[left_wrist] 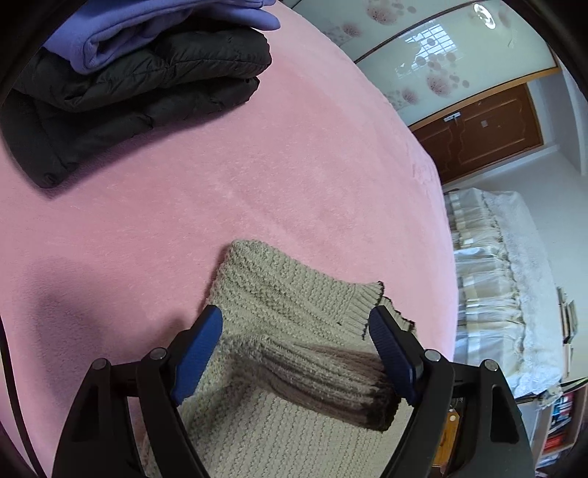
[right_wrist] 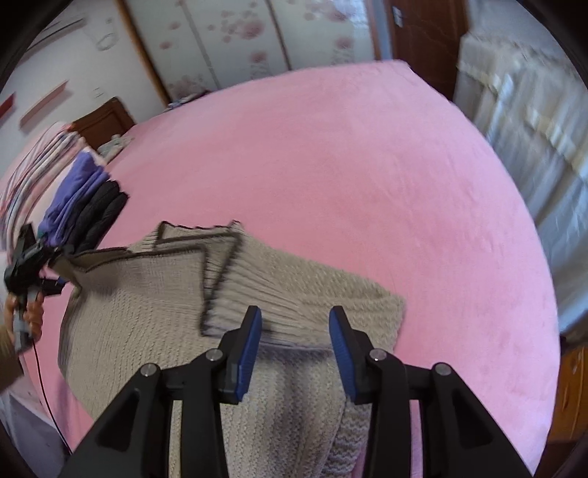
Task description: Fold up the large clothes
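A beige knitted sweater (right_wrist: pixel 154 316) with dark-edged ribbed cuffs lies partly folded on the pink bed (right_wrist: pixel 367 176). In the left wrist view the sweater (left_wrist: pixel 279 294) lies under my left gripper (left_wrist: pixel 296 323), which is open with a ribbed sleeve cuff (left_wrist: pixel 330 382) lying between its blue pads. My right gripper (right_wrist: pixel 295 320) is open just above the sweater's near part, with nothing between its pads. The left gripper also shows in the right wrist view (right_wrist: pixel 33 257) at the sweater's left edge, by a folded corner.
A folded stack with a black quilted jacket (left_wrist: pixel 121 92) and a purple garment (left_wrist: pixel 147 29) on top sits at the far side of the bed (left_wrist: pixel 257 154). A covered piece of furniture (left_wrist: pixel 496 279), a wooden door and patterned wardrobe doors stand beyond the bed's edge.
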Demonstrator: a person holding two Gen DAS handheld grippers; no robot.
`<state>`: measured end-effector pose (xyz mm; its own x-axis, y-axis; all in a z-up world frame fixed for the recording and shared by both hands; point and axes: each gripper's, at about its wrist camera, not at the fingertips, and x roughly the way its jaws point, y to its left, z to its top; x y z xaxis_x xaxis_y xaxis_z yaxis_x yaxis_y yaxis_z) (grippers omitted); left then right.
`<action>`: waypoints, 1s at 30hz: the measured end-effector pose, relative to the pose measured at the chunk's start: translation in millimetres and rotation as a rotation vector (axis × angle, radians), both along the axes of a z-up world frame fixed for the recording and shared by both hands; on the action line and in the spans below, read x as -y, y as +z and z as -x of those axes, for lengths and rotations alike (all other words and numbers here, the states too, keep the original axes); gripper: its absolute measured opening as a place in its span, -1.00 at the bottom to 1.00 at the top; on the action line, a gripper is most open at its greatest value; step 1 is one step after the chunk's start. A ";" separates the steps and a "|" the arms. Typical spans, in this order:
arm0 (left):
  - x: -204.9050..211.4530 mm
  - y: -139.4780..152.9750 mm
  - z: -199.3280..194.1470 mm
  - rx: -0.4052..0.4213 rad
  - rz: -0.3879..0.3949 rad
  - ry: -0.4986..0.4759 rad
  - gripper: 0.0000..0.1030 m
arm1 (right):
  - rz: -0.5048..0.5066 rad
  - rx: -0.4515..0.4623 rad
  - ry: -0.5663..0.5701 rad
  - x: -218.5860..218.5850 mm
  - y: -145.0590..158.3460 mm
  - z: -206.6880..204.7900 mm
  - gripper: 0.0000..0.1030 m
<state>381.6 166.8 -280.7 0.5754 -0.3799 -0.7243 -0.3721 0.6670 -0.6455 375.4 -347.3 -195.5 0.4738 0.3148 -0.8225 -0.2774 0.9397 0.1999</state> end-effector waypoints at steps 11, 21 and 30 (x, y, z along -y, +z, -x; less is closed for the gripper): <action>9.2 37.1 0.7 0.068 -0.133 -0.220 0.57 | 0.271 0.084 0.292 -47.9 -9.4 9.9 -0.07; 46.7 50.8 13.9 0.104 -0.397 -0.451 0.57 | 0.331 0.083 0.294 -41.5 -22.9 6.9 -0.06; 65.0 50.1 5.2 0.105 -0.389 -0.569 0.57 | 0.232 0.026 0.220 -32.7 -35.8 -19.1 -0.17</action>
